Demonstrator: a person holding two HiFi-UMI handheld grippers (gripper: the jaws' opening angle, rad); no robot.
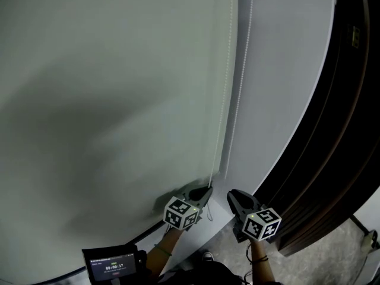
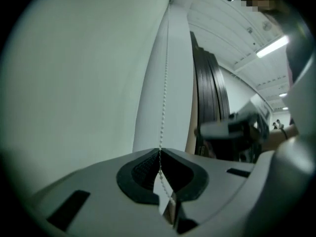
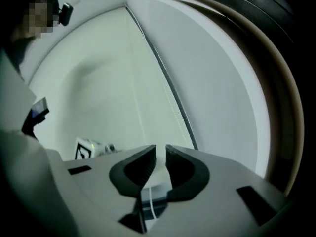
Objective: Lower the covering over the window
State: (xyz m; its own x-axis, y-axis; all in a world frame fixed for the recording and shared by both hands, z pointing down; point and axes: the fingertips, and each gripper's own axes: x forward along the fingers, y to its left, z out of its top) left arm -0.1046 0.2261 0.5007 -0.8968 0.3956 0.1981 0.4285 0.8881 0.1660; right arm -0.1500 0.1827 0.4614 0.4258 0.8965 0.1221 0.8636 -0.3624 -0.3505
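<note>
A pale green roller blind [image 1: 107,100] covers the window across the left of the head view. Its white bead chain [image 1: 222,111] hangs along the blind's right edge, with a second strand [image 1: 240,100] beside it. My left gripper [image 1: 205,190] is low at the chain and shut on it. In the left gripper view the chain [image 2: 163,107] rises straight out of the closed left gripper [image 2: 159,152]. My right gripper [image 1: 233,195] is just to the right, and the right gripper [image 3: 160,154] shows a narrow gap between its pads. A thin pale strand [image 3: 148,201] lies low in that gap, unpressed.
A white wall strip [image 1: 279,88] runs right of the blind. Dark wooden door framing [image 1: 332,129] fills the right side. A small screen device [image 1: 113,265] sits at the bottom left, near the person's arms. Grey floor [image 1: 332,260] shows at the bottom right.
</note>
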